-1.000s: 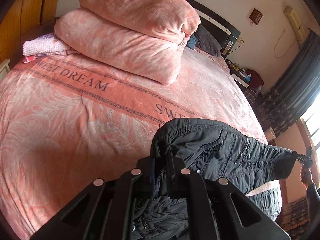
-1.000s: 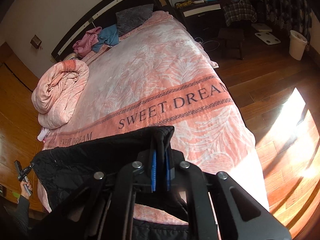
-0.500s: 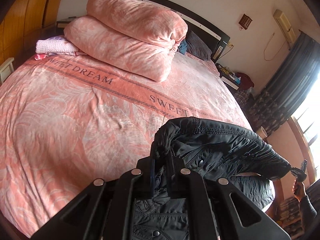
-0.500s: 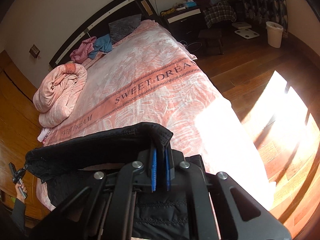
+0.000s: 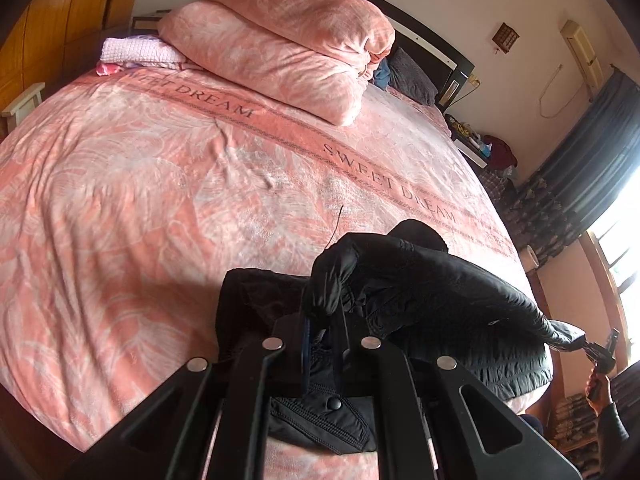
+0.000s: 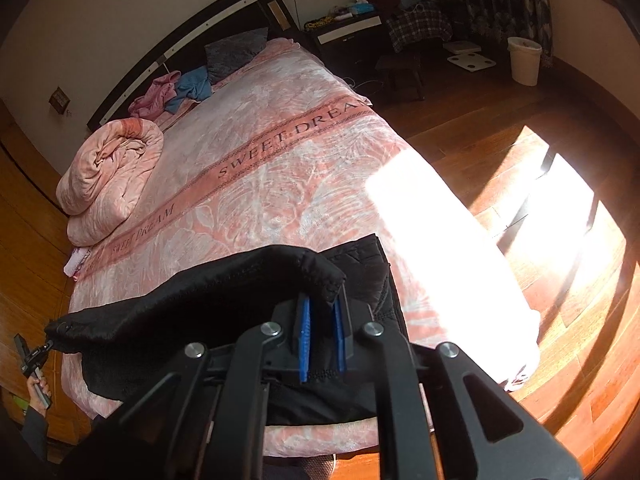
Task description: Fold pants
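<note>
The bed (image 5: 160, 200) gives us plenty of bare pink blanket, but the black pants (image 5: 440, 300) sit at its near edge, toward 5 o'clock in the left wrist view, with part of the cloth close to the mattress edge. We judge that a careless tug toward us could drag the lower layer off the side.

The lower layer lies flat on the blanket. The upper layer is lifted and stretched between our two grippers, so the fold looks only half laid. If it drops unevenly, we think the padded fabric will bunch and the edges will not line up.

The left gripper (image 5: 320, 320) has its jaws pressed together on a thick wad of the pants at 12 o'clock from its fingers. The right gripper (image 6: 320, 320) has its jaws opening, with the stitched hem between the blue pads.

The main risk, as we see it, is the right side letting go while the left pulls, so the top layer skews toward 9 o'clock in the right wrist view
</note>
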Motion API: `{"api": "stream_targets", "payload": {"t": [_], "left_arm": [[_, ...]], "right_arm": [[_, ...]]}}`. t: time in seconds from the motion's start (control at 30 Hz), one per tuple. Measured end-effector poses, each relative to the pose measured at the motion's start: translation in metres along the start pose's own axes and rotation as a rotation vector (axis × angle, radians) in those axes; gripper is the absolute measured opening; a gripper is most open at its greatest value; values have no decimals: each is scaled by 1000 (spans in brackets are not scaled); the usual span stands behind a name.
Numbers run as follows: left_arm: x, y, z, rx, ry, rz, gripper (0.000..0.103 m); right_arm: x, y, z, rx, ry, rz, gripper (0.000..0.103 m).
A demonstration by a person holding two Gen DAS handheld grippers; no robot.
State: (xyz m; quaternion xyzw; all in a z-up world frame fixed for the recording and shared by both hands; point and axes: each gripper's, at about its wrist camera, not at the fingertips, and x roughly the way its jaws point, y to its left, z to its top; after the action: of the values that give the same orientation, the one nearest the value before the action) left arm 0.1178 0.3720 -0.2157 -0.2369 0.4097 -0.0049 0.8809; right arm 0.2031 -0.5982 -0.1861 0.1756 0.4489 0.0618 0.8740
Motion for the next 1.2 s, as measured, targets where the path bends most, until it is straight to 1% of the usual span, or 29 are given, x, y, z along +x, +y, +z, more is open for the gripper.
{"api": "stream_targets", "payload": {"t": [0.13,0.3,0.33,0.37,0.4,0.43,0.47,0.5,0.53,0.57,0.6,0.63,0.67,0.73,0.77,0.8,0.83,0.87,0.93,0.97,1.0,1.03,1.1,1.13,1.17,1.2], "left_arm": [[4,1,-10,3,26,-1,8],[10,-2,-26,29,57,29,10],[10,-2,-29,30,60,39,10],[11,-1,-31,30,65,54,12],[11,0,-34,32,74,74,15],[13,1,-36,35,85,108,18],[14,3,-39,35,97,150,24],[16,6,-41,31,110,191,37],[18,11,-44,23,125,241,47],[19,17,-48,14,137,287,62],[21,23,-53,4,153,330,72],[22,31,-57,-9,172,379,76],[23,38,-62,-22,190,431,80],[21,51,-73,-50,204,505,80],[18,57,-77,-77,202,538,83],[15,65,-82,-116,196,565,90],[11,75,-88,-169,187,594,93],[7,84,-93,-221,184,620,96],[4,98,-102,-297,202,663,96],[1,99,-105,-315,190,666,95],[-4,97,-106,-323,151,624,95],[-9,92,-108,-327,107,553,95],[-12,77,-108,-321,40,373,95],[-11,70,-107,-314,17,289,96],[-6,63,-106,-312,9,220,97],[3,55,-103,-318,21,158,98]], "right_arm": [[0,4,-17,-19,17,-13,12],[2,9,-34,-44,42,-41,13],[2,10,-36,-44,44,-44,16],[1,9,-39,-41,45,-46,17],[1,8,-41,-38,47,-51,18],[1,7,-43,-37,51,-61,23],[1,6,-46,-35,55,-69,25],[1,5,-48,-31,60,-73,30],[1,1,-50,-21,71,-81,37],[1,-1,-53,-10,79,-97,48],[1,-5,-56,6,85,-118,60],[1,-12,-59,30,98,-142,72],[0,-19,-63,60,103,-146,74],[-2,-35,-74,121,119,-155,74],[-4,-44,-80,164,122,-150,74],[-6,-53,-86,212,120,-127,74],[-9,-62,-94,266,115,-103,74],[-12,-70,-101,323,104,-70,74],[-15,-82,-114,440,84,33,74],[-15,-86,-121,487,75,82,75],[-15,-87,-125,526,64,130,73],[-14,-89,-129,561,50,167,69],[-8,-90,-131,624,33,236,64],[-3,-89,-129,650,34,256,64],[3,-89,-128,667,37,263,64],[10,-87,-126,675,38,261,64]]}}
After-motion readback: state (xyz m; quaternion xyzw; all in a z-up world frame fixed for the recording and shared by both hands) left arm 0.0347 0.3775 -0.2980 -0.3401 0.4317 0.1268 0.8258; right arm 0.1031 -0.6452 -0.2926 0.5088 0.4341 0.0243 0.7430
